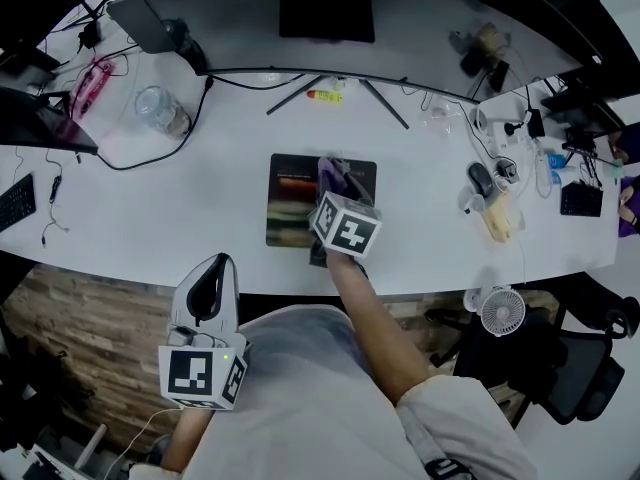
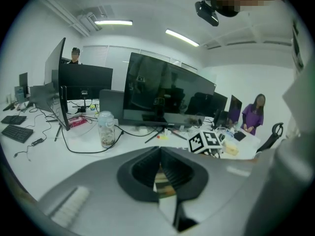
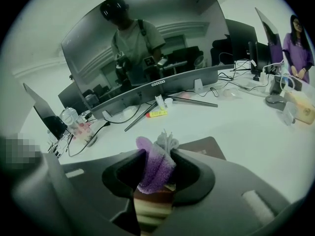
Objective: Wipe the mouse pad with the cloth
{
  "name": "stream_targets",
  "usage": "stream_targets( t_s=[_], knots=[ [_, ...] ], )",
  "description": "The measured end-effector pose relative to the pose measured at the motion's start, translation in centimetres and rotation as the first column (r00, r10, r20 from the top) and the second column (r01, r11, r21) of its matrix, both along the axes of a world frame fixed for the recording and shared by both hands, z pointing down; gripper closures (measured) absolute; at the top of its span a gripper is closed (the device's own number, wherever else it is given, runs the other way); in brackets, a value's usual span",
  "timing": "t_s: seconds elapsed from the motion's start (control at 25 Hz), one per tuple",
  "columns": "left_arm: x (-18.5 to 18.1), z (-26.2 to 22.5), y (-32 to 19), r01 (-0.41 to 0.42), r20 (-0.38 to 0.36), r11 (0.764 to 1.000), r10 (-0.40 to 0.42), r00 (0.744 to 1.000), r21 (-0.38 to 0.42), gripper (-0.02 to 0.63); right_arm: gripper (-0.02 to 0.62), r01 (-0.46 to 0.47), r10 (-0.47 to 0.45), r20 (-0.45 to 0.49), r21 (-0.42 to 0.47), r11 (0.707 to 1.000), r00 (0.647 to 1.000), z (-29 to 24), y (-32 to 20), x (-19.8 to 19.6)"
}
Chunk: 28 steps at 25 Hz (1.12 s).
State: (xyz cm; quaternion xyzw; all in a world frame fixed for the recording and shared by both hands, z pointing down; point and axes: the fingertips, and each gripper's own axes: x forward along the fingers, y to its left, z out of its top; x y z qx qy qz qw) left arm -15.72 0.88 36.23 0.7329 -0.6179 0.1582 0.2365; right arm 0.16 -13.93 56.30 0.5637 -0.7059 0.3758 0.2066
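Right gripper [image 3: 156, 156] fingers clamp the purple cloth [image 3: 151, 171] over the mouse pad [image 1: 290, 208]; left gripper [image 2: 159, 154] fingers closed together, empty.

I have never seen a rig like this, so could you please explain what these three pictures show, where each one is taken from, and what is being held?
There is no robot here: a person holds a two-jaw gripper in each hand. The head view comes from a camera on the person's head, looking steeply down. The other two cameras ride on the grippers and look along their jaws. On the white desk lie a dark mouse pad, cables and a clear jar. The right gripper is over the pad, its jaws shut on a purple cloth. The left gripper is near the person's body, short of the desk, jaws together with nothing in them.
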Motion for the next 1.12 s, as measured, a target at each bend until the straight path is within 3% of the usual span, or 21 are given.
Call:
stream_targets(
  t_s=[1.12],
  knots=[
    [-3.7,0.2,1.6,0.095,-0.037,0.995,-0.096,0.995,-0.017,0.606,0.453,0.054,-0.054,0.055,-0.008,0.998,0.997,-0.2,0.5,-6.9]
  ],
)
